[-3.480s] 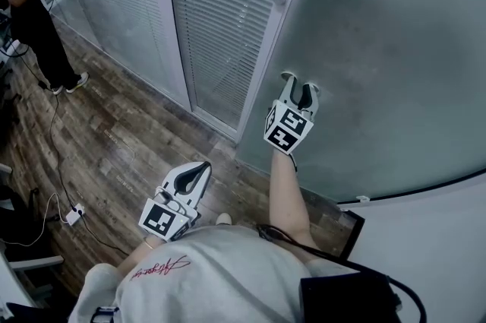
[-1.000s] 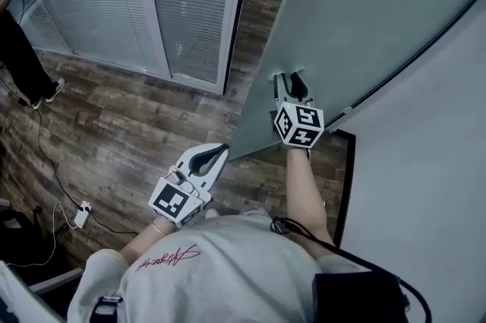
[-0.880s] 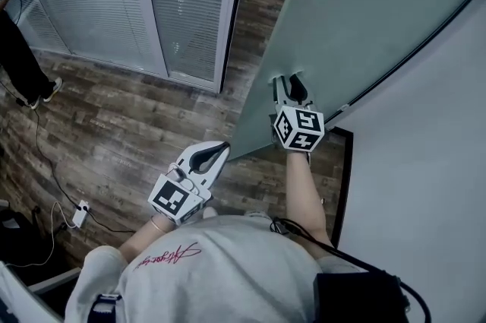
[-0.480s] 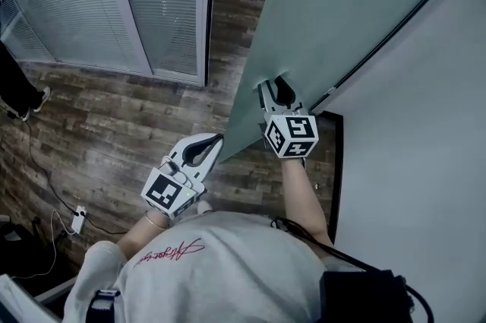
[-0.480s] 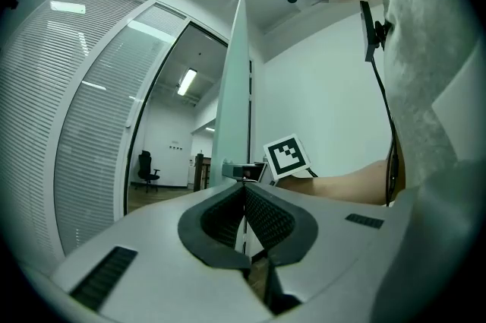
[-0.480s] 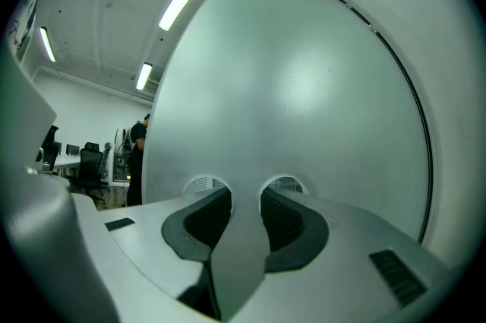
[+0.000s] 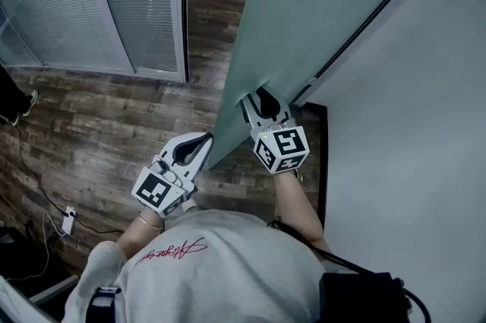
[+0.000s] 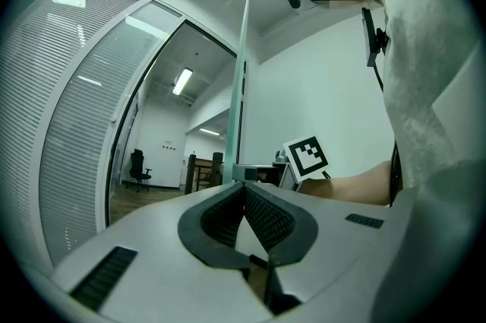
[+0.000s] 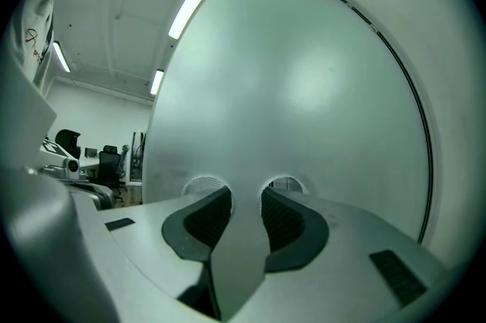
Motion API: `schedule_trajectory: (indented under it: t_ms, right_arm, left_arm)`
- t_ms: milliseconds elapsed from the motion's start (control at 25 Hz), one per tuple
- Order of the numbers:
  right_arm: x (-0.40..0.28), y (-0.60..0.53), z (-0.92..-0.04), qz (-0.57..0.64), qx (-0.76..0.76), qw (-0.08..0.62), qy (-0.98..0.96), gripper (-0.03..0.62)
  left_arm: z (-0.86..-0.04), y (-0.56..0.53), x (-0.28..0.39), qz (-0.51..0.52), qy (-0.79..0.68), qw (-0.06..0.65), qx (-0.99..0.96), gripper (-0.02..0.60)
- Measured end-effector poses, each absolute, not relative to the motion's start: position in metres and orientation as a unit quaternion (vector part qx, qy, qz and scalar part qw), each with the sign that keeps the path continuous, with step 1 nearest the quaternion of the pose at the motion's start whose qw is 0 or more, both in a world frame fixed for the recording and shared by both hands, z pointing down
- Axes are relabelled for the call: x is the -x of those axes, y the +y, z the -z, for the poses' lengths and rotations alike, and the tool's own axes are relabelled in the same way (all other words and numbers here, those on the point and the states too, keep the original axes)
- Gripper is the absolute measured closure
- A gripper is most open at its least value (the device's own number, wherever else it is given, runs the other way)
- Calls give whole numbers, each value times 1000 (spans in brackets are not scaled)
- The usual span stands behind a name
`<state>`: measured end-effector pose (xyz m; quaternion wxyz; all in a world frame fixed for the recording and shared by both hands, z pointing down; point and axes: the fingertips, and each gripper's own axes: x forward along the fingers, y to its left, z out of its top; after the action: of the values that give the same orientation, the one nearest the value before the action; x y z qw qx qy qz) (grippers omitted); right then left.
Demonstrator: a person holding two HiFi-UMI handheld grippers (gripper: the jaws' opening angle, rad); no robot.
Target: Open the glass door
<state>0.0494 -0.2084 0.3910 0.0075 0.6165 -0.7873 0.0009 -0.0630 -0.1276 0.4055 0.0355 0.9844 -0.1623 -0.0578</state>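
Right gripper: 2 jaws spread with nothing between them, both tips set against the frosted face of the glass door. Left gripper: 2 jaws pressed together at the tips, empty, aimed at the door's thin free edge close ahead; contact cannot be told. In the head view the left gripper lies at 8 o'clock of the right. The door stands ajar and runs from the right gripper toward 1 o'clock, with white wall at 3 o'clock and wooden floor at 9 o'clock.
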Motion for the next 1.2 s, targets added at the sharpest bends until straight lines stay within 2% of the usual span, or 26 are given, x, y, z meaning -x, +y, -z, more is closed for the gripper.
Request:
schedule_trajectory:
  t_ms: [1200]
  right_arm:
    - [-140, -23, -387, 5, -589, -1, -808, 468]
  left_arm:
    - [-385, 31, -61, 46, -60, 13, -997, 569]
